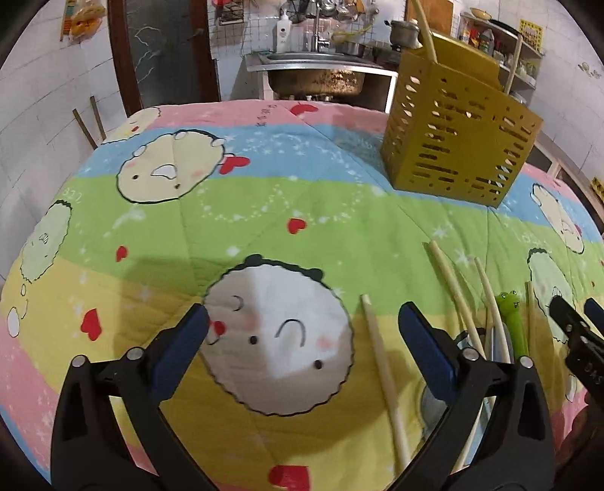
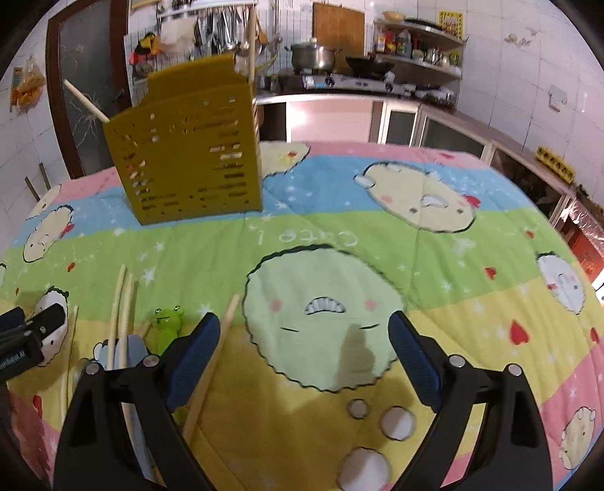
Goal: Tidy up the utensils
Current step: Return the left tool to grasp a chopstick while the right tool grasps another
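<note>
Two chopsticks (image 1: 426, 32) in yellow holder (image 1: 458, 138), both hand-held grippers wide, empty.

One yellow slotted holder (image 1: 458, 147) stands on the bench, with two pale sticks (image 1: 426, 32) poking up out of it. Lying loose on the cartoon quilt (image 1: 264, 211) I count four chopsticks (image 1: 383, 372), though the pile is partly hidden, and one green frog-headed utensil (image 1: 511, 321). One metal spoon bowl (image 1: 430, 408) shows among them.
</note>
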A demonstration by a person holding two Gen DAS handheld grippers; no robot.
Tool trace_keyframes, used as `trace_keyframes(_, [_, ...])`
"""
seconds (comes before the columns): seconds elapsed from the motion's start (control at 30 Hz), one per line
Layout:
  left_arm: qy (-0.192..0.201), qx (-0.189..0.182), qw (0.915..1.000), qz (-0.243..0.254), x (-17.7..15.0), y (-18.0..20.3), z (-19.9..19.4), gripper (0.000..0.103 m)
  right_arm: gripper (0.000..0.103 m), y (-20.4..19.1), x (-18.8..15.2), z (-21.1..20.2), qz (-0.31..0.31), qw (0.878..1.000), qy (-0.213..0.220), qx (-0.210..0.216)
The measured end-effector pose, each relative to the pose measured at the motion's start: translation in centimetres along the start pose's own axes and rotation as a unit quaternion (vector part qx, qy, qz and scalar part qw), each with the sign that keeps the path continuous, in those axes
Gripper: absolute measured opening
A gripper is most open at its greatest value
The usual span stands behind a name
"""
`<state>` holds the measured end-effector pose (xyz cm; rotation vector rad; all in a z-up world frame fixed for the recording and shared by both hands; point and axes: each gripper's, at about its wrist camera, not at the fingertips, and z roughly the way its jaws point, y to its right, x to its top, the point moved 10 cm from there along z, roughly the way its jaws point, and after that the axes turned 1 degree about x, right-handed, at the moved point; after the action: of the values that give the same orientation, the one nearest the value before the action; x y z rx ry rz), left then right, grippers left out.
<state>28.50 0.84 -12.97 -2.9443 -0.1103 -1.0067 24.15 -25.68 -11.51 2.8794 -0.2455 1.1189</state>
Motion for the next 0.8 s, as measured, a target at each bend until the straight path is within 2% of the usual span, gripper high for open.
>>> trace_keyframes(0.03, [-0.004, -0.001, 1.0000, 0.003, 0.0, 0.2, 0.1, 0.089, 0.088, -0.3, -0.1, 0.4, 0.003, 1.000, -0.009, 0.005])
trace_keyframes(0.1, [-0.017, -0.006, 0.9998, 0.010, -0.2, 0.8, 0.6, 0.079, 0.076, -0.7, -0.4, 0.9, 0.005, 1.000, -0.019, 0.011])
trace_keyframes(0.17, [-0.033, -0.011, 0.9993, 0.011, -0.6, 1.1, 1.2, 0.068, 0.071, -1.3, -0.6, 1.3, 0.002, 0.999, -0.031, 0.015])
trace_keyframes(0.3, [-0.033, -0.010, 0.9993, 0.011, -0.8, 1.4, 1.3, 0.064, 0.057, -2.0, -0.9, 1.4, 0.005, 0.999, -0.043, 0.026])
trace_keyframes(0.4, [-0.034, -0.009, 0.9992, 0.019, -0.8, 1.7, 1.4, 0.053, 0.044, -2.9, -1.1, 1.9, 0.005, 0.998, -0.058, 0.031])
trace_keyframes(0.53, [-0.044, -0.025, 0.9984, 0.027, -0.9, 2.6, 1.2, 0.029, 0.033, -3.9, -1.1, 2.5, -0.005, 0.998, -0.062, 0.017])
trace_keyframes(0.6, [-0.050, -0.034, 0.9978, 0.026, -0.9, 3.1, 1.0, 0.020, 0.021, -4.0, -0.9, 2.5, 0.000, 0.998, -0.058, 0.020])
trace_keyframes(0.67, [-0.053, -0.037, 0.9975, 0.027, -0.8, 3.4, 1.1, 0.011, 0.013, -3.9, -0.7, 2.4, 0.002, 0.998, -0.056, 0.024])
trace_keyframes(0.8, [-0.052, -0.033, 0.9978, 0.026, -0.6, 3.8, 1.3, 0.007, 0.012, -3.4, -0.4, 2.2, 0.015, 0.998, -0.054, 0.039])
